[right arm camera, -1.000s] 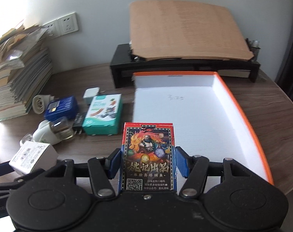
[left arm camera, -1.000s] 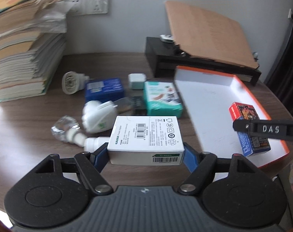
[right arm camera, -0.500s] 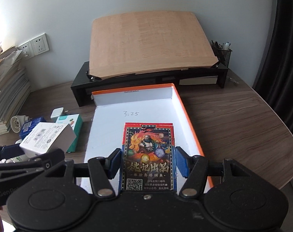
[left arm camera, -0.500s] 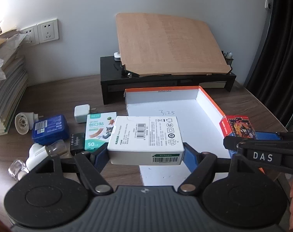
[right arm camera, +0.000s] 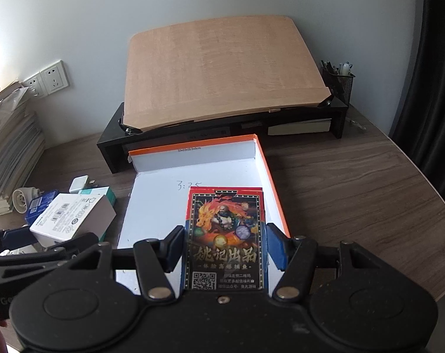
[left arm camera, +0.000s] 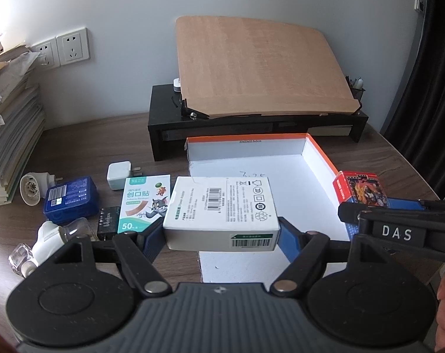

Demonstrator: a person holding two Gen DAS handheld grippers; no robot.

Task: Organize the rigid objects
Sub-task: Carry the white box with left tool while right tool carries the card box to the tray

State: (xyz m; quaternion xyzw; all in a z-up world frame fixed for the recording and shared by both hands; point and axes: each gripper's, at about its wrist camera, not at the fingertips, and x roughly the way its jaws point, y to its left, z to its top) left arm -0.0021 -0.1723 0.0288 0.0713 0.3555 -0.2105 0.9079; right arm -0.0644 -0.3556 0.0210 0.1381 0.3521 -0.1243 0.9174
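I angle both tools downward: my left hand-held gripper [left arm camera: 221, 232] clamps the white box [left arm camera: 222, 213] above the tray's [left arm camera: 319, 158] near-left edge; my right hand-held gripper [right arm camera: 224, 248] pinches the card pack [right arm camera: 227, 238] over its bare white floor.

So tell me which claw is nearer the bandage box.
Left. The left claw, holding the white box, is beside the bandage box; the right claw is over the tray.

White barcoded box [left arm camera: 222, 206] and red card box [right arm camera: 226, 235] held above the orange-rimmed tray [right arm camera: 271, 176].
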